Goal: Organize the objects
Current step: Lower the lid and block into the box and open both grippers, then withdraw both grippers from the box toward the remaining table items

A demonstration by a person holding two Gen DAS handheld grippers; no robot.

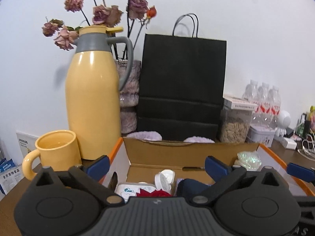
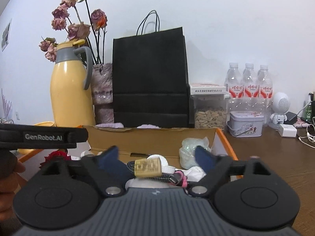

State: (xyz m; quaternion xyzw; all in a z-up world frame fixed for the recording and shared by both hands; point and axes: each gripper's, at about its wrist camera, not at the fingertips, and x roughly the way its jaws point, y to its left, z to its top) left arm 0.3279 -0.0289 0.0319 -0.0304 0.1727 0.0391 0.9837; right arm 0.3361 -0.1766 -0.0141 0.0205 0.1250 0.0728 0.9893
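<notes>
An open cardboard box (image 1: 177, 151) with an orange rim sits on the brown table and holds several small items. In the left wrist view I see a white flip cap (image 1: 164, 179), a red fabric flower (image 1: 153, 193), a dark blue cloth (image 1: 194, 184) and an iridescent bag (image 1: 249, 160). My left gripper (image 1: 157, 166) is open above them with nothing between its fingers. My right gripper (image 2: 157, 156) is open over a tan tag (image 2: 147, 167) on a braided cable (image 2: 157, 177), touching neither. The left gripper's body (image 2: 43, 135) and a hand (image 2: 11, 169) show at the left.
Behind the box stand a yellow thermos (image 1: 92, 98), a yellow mug (image 1: 57, 149), a black paper bag (image 1: 181, 86) and dried roses (image 1: 106, 13). To the right are a seed jar (image 2: 210, 116), water bottles (image 2: 249, 86), a tin (image 2: 246, 123), a white speaker figure (image 2: 279, 108) and cables.
</notes>
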